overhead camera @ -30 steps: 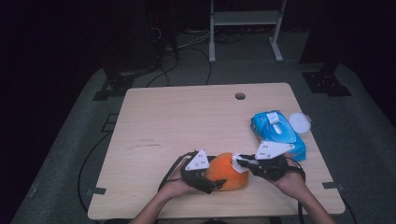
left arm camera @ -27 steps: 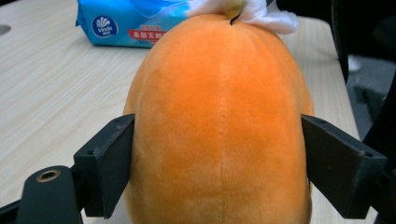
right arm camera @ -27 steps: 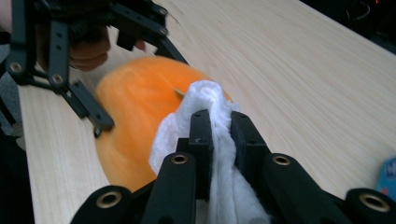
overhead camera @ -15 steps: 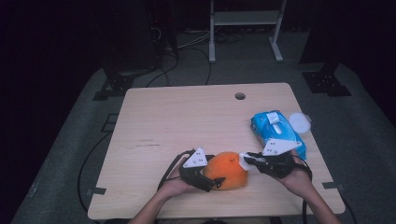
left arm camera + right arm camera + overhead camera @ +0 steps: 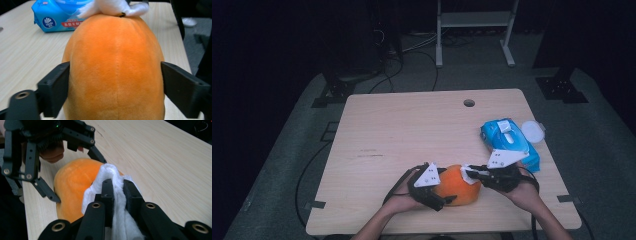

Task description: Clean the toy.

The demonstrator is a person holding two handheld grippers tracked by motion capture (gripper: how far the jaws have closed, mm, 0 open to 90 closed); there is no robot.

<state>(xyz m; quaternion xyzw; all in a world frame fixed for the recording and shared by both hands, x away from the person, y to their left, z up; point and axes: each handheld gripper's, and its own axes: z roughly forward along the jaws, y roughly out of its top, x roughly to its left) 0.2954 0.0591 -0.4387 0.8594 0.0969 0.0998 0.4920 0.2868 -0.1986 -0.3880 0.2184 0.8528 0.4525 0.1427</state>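
An orange plush toy [image 5: 457, 185] lies near the table's front edge, between both grippers. My left gripper [image 5: 448, 186] grips it from the left. In the left gripper view the toy [image 5: 115, 70] sits between the two black jaws, which have just been opening a little and still press its sides. My right gripper [image 5: 469, 172] is shut on a white wipe [image 5: 107, 172] and holds it against the toy's [image 5: 72, 182] top right. The left gripper [image 5: 79, 180] straddles the toy in the right gripper view.
A blue pack of wet wipes [image 5: 509, 142] lies at the table's right edge, just behind my right hand. A round white lid [image 5: 532, 131] sits beside it. The wooden table [image 5: 412, 130] has a small cable hole [image 5: 469, 103] near its far edge.
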